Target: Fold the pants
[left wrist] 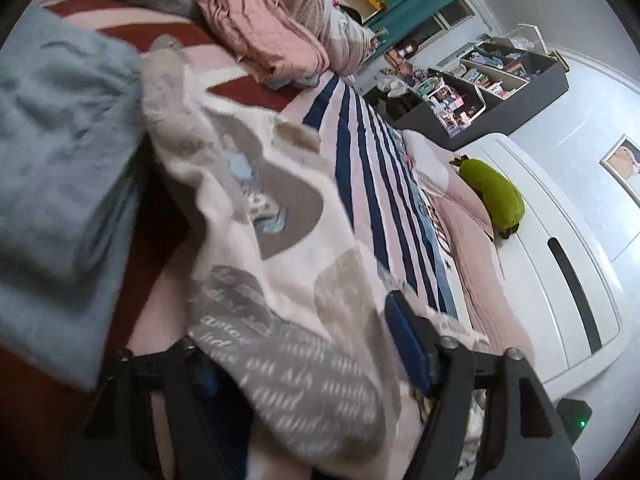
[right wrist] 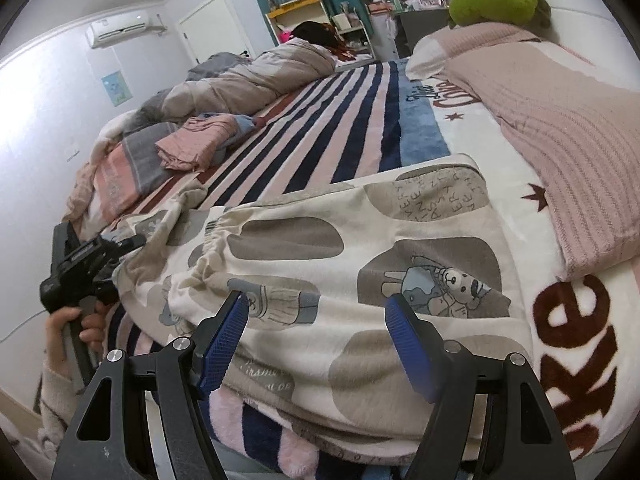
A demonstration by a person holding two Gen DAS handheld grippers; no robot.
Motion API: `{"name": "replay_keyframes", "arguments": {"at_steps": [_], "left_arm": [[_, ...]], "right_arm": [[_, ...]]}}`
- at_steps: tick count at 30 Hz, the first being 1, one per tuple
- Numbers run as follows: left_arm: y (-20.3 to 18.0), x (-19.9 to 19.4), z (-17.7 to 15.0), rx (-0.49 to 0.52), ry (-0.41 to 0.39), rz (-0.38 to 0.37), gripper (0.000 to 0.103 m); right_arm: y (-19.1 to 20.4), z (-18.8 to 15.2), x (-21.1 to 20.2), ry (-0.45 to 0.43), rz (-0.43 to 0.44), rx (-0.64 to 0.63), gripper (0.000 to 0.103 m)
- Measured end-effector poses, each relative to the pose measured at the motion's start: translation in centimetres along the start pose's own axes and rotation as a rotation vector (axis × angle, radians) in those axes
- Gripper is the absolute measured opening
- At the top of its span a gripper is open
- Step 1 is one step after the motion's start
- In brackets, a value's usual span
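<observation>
The cream pants [right wrist: 360, 248] with grey patches and cartoon prints lie on the striped blanket [right wrist: 344, 120], waistband toward the left. My right gripper [right wrist: 316, 336] is open, its blue pads either side of the near edge of the pants, holding nothing. In the left wrist view the pants [left wrist: 280, 280] drape over and between the fingers of my left gripper [left wrist: 308, 344]; the right blue pad [left wrist: 408, 344] shows, the left finger is hidden under cloth. The left gripper also shows in the right wrist view [right wrist: 92, 264], at the pants' left end with cloth bunched at it.
A folded pink cloth [right wrist: 196, 144] and a rolled duvet [right wrist: 248, 80] lie at the far side of the bed. A pink pillow [right wrist: 560, 140] and a green plush [right wrist: 496, 0] sit by the white headboard [left wrist: 560, 280]. A light blue cloth [left wrist: 60, 140] is at left.
</observation>
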State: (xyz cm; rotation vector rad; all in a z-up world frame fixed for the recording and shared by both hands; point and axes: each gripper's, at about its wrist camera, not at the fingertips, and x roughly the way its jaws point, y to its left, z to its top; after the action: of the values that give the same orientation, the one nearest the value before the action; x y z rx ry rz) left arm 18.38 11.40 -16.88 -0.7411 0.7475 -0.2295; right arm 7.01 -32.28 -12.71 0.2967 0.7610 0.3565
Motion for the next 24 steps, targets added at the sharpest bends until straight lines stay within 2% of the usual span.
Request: {"name": "replay_keyframes", "arguments": {"at_steps": [1,3,5,11,17,21,24], "left_arm": [[-0.2,0.3,0.2,0.004,-0.007,0.014,0.044],[-0.5,0.8,0.7,0.011,-0.021,0.032,0.018],[-1.4,0.6,1.0,0.05,-0.047,0.043,0.011],[-6.9,-2.8,1.5,0.215,-0.135,-0.04,0.009],[-14.7,-3.3,0.4,0.417,-0.118,-0.113,0.009],[-19.1,-0.7,-2.3,0.538,-0.008,-0.151,0.009],[-21.2,2.7,-5.4,0.634,0.149,-0.159,0.009]], "right_arm": [[-0.1,0.1,0.2,0.002,0.0,0.003,0.067],[-0.3,0.1,0.5,0.005,0.004,0.006,0.067],[-0.5,0.1,0.6,0.004,0.009,0.01,0.067],[-1.5,-0.5,-0.4,-0.018,0.026,0.035,0.067],[-2.6,-1.2,-1.9,-0.062,0.065,0.066,0.067],[-3.7,-1.8,-3.4,-0.09,0.072,0.083,0.067],[-5.0,-2.3,-4.6,-0.11,0.062,0.102,0.067]]}}
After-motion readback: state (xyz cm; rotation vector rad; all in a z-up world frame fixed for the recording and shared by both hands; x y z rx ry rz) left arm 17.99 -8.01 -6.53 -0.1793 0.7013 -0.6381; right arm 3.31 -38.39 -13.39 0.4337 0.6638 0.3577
